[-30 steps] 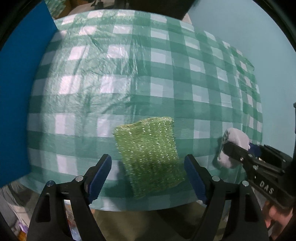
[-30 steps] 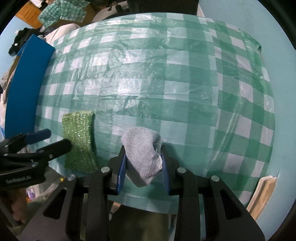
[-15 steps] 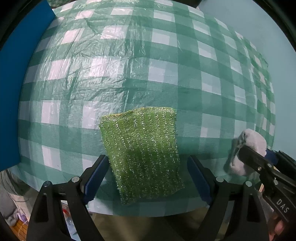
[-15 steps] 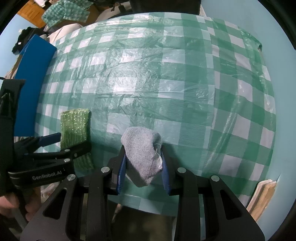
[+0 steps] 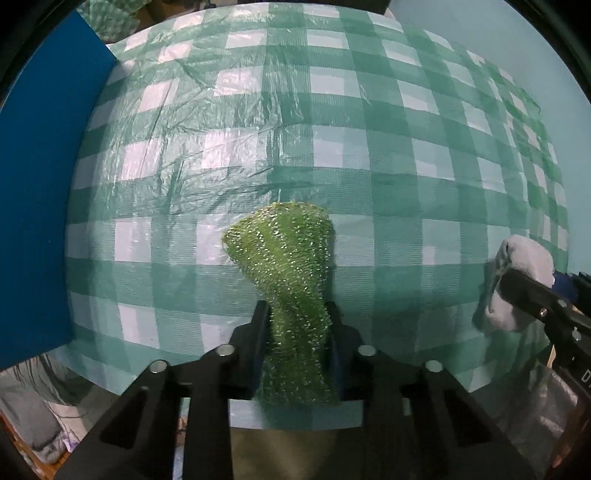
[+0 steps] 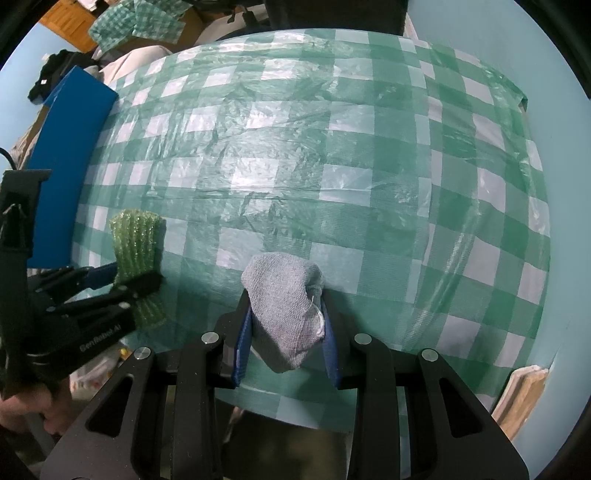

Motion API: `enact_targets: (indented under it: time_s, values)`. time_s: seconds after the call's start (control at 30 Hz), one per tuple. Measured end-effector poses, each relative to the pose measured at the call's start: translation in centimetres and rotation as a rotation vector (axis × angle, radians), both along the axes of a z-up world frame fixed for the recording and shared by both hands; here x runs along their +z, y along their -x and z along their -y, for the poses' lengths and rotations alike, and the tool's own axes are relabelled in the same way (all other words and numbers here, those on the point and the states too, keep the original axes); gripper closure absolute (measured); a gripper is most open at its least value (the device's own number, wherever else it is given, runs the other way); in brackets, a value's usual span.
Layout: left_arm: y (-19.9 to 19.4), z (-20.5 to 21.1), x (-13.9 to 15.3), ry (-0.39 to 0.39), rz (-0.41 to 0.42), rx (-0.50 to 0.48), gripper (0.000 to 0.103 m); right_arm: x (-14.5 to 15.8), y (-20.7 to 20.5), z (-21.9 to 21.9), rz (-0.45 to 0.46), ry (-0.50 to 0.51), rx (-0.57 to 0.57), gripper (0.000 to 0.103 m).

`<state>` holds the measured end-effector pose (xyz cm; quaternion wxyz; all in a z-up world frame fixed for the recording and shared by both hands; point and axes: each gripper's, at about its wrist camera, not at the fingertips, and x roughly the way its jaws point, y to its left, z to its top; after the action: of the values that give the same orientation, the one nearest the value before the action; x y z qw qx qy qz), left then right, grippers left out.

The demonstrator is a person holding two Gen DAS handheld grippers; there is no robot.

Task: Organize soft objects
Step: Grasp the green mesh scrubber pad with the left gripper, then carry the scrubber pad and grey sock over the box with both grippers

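Note:
A glittery green scrub cloth lies near the front edge of the green checked tablecloth. My left gripper points down over it and its jaws are closing; the pads pinch the cloth's middle into a narrow waist. From the right wrist view the same green cloth sits squeezed in the left gripper. My right gripper is shut on a folded grey cloth just above the table's front edge. That grey cloth also shows at the far right of the left wrist view.
A blue flat box lies along the table's left side. A stack of pale boards leans at the lower right beyond the table. Clothes and another checked cloth lie behind the table. A hand holds the left gripper.
The left gripper, wide open around the flat green cloth a moment ago, has closed on it and bunched its middle. The right gripper has kept still with the grey cloth.

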<state>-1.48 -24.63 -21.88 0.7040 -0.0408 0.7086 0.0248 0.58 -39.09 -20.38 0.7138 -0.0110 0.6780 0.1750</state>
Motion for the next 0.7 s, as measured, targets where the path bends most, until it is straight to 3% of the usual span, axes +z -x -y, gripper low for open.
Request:
enact_targets:
  time_s: [0.37,0.7]
  values:
    - [0.2,-0.8,4.7,-0.006,0.1,-0.089,0.081,1.9,-0.6,-1.4,0.036,-0.003,0.028,0.071]
    - [0.2,-2.2,9.6,-0.013,0.186,-0.109,0.082,5.9,-1.8,-4.1,0.103,-0.008,0.087,0.071]
